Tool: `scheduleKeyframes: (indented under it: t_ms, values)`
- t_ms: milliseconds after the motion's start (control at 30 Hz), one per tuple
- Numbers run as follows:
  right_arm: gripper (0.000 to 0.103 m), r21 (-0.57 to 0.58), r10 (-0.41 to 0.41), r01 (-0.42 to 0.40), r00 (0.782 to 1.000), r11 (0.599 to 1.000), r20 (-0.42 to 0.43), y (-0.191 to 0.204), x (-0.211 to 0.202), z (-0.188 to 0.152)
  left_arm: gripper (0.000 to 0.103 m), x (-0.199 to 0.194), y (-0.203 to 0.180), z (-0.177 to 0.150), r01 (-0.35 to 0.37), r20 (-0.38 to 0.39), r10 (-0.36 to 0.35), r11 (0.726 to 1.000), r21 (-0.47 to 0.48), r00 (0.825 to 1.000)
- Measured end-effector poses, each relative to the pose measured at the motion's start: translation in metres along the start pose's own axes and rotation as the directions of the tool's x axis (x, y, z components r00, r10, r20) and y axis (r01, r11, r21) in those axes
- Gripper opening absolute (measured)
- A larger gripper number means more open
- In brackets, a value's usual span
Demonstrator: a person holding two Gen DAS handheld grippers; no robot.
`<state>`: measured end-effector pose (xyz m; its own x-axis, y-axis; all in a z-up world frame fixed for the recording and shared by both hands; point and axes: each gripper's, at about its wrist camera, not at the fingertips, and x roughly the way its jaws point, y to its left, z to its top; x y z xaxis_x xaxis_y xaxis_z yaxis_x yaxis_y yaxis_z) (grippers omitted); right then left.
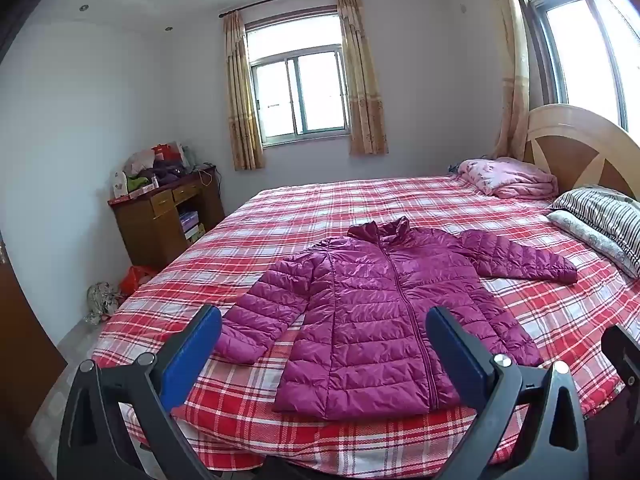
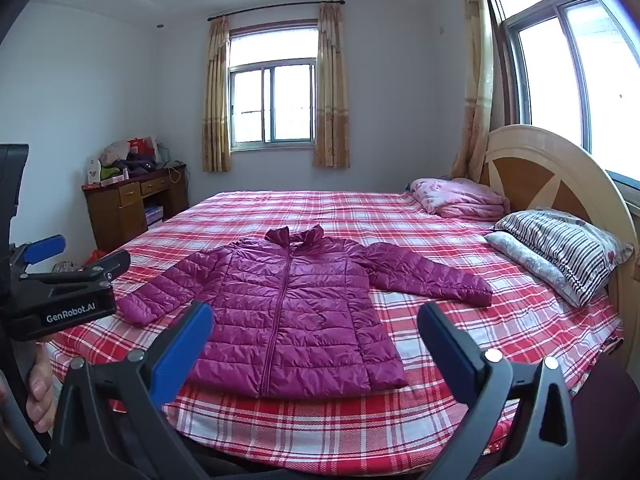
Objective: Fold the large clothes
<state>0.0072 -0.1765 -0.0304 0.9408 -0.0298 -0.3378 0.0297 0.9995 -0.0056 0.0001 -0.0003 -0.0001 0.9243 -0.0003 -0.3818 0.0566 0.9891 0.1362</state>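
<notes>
A magenta quilted puffer jacket (image 1: 380, 312) (image 2: 288, 312) lies flat and zipped on the red plaid bed (image 1: 540, 320) (image 2: 440, 320), collar away from me, both sleeves spread out sideways. My left gripper (image 1: 324, 316) hangs above the near bed edge, short of the jacket's hem, jaws wide open and empty. My right gripper (image 2: 316, 312) is held the same way, open with nothing between its blue pads. In the right wrist view the left gripper (image 2: 60, 260) shows at the left edge, a hand (image 2: 40, 396) on its handle.
Striped and floral pillows (image 2: 560, 252) and a folded pink blanket (image 2: 460, 200) lie by the wooden headboard (image 2: 552, 168) on the right. A cluttered wooden desk (image 1: 168, 216) stands against the far left wall, with bags (image 1: 104, 296) on the floor beside the bed.
</notes>
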Motion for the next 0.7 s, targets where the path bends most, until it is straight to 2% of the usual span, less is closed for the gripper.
scheduleKeyframes:
  t_ms: [100, 700]
  values:
    - [0.103, -0.002, -0.001, 0.001, 1.0, 1.0, 0.002, 0.0003, 0.0002, -0.0002, 0.102, 0.0004, 0.0018, -0.0003, 0.019, -0.004, -0.019, 0.999, -0.049, 1.0]
    - [0.103, -0.001, 0.003, -0.003, 1.0, 1.0, -0.004, -0.0002, 0.0024, -0.0005, 0.102, 0.0047, 0.0047, -0.0023, 0.017, -0.01, -0.018, 0.999, -0.051, 1.0]
